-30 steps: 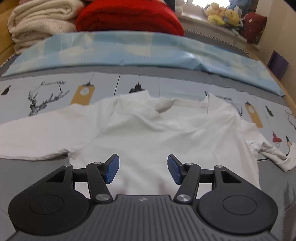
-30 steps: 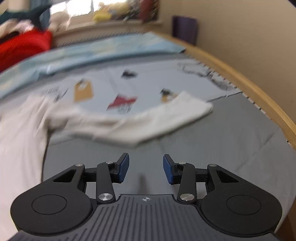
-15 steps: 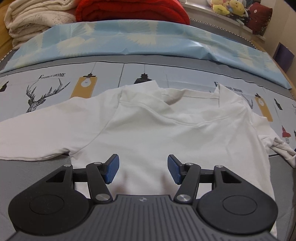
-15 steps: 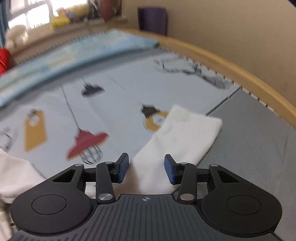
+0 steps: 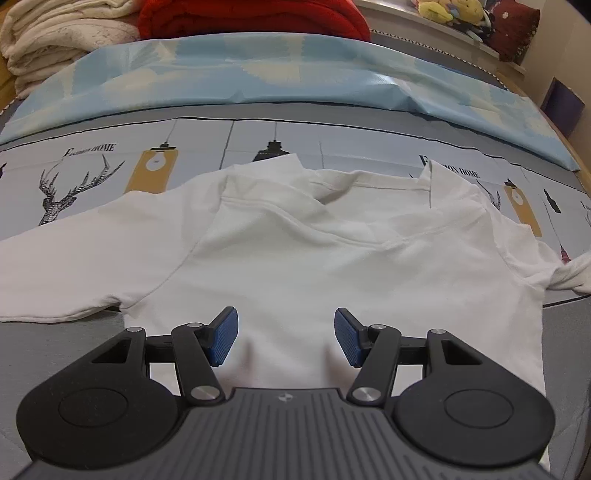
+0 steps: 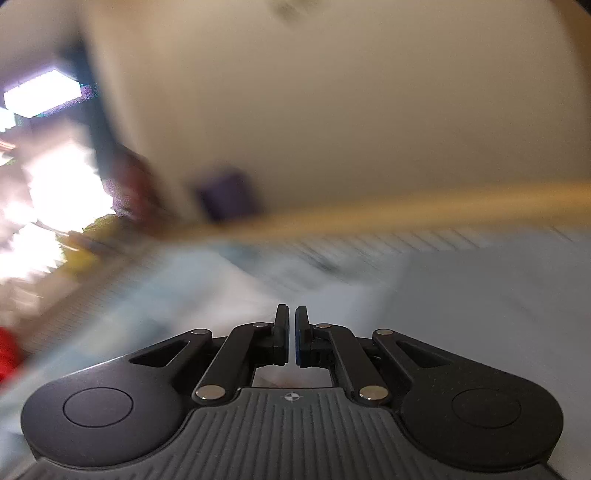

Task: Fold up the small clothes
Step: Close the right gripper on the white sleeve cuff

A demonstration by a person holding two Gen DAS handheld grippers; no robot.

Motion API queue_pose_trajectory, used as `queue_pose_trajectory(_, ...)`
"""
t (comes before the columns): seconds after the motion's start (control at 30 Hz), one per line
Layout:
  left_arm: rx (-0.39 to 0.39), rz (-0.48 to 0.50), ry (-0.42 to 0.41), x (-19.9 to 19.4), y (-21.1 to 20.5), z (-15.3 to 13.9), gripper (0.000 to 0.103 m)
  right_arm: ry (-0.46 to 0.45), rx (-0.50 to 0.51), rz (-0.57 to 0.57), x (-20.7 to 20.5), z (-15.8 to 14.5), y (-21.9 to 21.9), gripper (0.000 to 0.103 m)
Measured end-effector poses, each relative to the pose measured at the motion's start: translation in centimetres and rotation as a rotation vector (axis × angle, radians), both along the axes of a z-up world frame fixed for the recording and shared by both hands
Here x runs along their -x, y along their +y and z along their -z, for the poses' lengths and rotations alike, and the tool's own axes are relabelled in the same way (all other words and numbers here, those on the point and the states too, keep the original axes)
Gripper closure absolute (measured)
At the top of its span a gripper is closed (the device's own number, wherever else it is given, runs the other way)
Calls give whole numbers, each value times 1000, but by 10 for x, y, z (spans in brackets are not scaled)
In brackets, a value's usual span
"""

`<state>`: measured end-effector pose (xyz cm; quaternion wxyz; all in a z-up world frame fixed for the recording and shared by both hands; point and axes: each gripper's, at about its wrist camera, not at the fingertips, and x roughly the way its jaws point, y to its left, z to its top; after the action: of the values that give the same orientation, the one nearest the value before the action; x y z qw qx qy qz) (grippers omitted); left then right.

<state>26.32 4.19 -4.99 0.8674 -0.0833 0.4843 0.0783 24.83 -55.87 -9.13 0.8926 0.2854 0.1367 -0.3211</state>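
Note:
A small white T-shirt (image 5: 314, 258) lies spread on the bed, collar away from me. Its left sleeve (image 5: 74, 258) lies flat and its right sleeve (image 5: 569, 273) is bunched at the frame's right edge. My left gripper (image 5: 286, 338) is open and empty, hovering over the shirt's lower body. My right gripper (image 6: 291, 334) has its jaws almost together; the view is badly motion-blurred and tilted up toward the wall. A bit of pale cloth seems to show under the closed jaws, but I cannot tell whether they hold the sleeve.
A printed grey-blue bedsheet (image 5: 110, 173) covers the bed. A light blue quilt (image 5: 277, 66), a red blanket (image 5: 251, 18) and cream towels (image 5: 55, 33) lie at the far side. Plush toys (image 5: 450, 11) sit on the sill. The wooden bed rail (image 6: 406, 210) runs along the right.
My right gripper moved over the right sleeve's end, closed its jaws and swung upward, blurring its view. My left gripper edged forward and stayed open over the shirt.

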Motion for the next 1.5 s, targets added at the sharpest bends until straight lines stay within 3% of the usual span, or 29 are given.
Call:
queue_pose_trajectory(0.03, -1, 2, 1, 0, -2, 1, 40, 155, -48, 66, -4, 17, -10, 97)
queue_pose_trajectory(0.07, 0, 4, 1, 0, -3, 1, 40, 213, -122, 128, 1, 31, -20, 97)
queue_pose_trajectory(0.13, 2, 8, 4, 0, -6, 2, 40, 227, -250, 219, 14, 47, -39, 101)
queue_pose_trajectory(0.17, 5, 11, 6, 0, -7, 3, 40, 220, -224, 222, 14, 42, -40, 97)
queue_pose_trajectory(0.27, -1, 18, 10, -1, -10, 6, 40, 122, -121, 126, 6, 20, -31, 97)
queue_pose_trajectory(0.33, 4, 11, 20, -3, -10, 9, 40, 37, -148, -17, -6, 11, -24, 96)
queue_pose_trajectory(0.4, 6, 14, 24, -4, -11, 11, 40, 3, -182, -132, -24, 6, -16, 84)
queue_pose_trajectory(0.43, 0, 19, 27, -4, -12, 12, 40, 10, -192, -175, -34, 6, -13, 67)
queue_pose_trajectory(0.47, -4, 24, 30, -4, -12, 13, 40, 20, -212, -221, -51, 8, -10, 58)
queue_pose_trajectory(0.57, -4, 32, 33, -3, -9, 14, 40, 71, -247, -302, -101, 13, -9, 58)
queue_pose_trajectory(0.7, -17, 24, 33, -5, -1, 13, 40, 216, -250, -278, -167, 25, -6, 57)
queue_pose_trajectory(0.87, -22, 11, 30, -8, 9, 11, 40, 345, -86, -235, -211, 26, 9, 55)
queue_pose_trajectory(1.0, -18, 15, 25, -9, 10, 9, 40, 436, 2, -227, -227, 24, 20, 56)
queue_pose_trajectory(1.03, -18, 17, 24, -8, 10, 8, 40, 444, 10, -219, -228, 23, 20, 72)
queue_pose_trajectory(1.07, -17, 18, 23, -8, 10, 8, 40, 456, 24, -212, -225, 22, 18, 98)
queue_pose_trajectory(1.1, -16, 19, 22, -7, 10, 8, 40, 469, 35, -210, -223, 20, 17, 98)
queue_pose_trajectory(1.2, -16, 16, 20, -6, 11, 6, 40, 370, -25, -186, -206, 8, 0, 98)
queue_pose_trajectory(1.27, -14, 10, 16, -6, 13, 5, 40, 144, -73, -187, -181, -14, -11, 98)
queue_pose_trajectory(1.33, -15, 5, 13, -6, 14, 4, 40, -111, -59, -160, -136, -35, -16, 98)
queue_pose_trajectory(1.37, -15, 4, 12, -5, 14, 3, 40, -180, -51, -145, -116, -39, -18, 98)
queue_pose_trajectory(1.43, -10, 7, 7, -4, 14, 2, 40, -228, -59, -74, -80, -32, -23, 98)
queue_pose_trajectory(1.5, -16, 16, 2, -3, 13, 0, 40, -142, -115, -5, -61, -5, -33, 98)
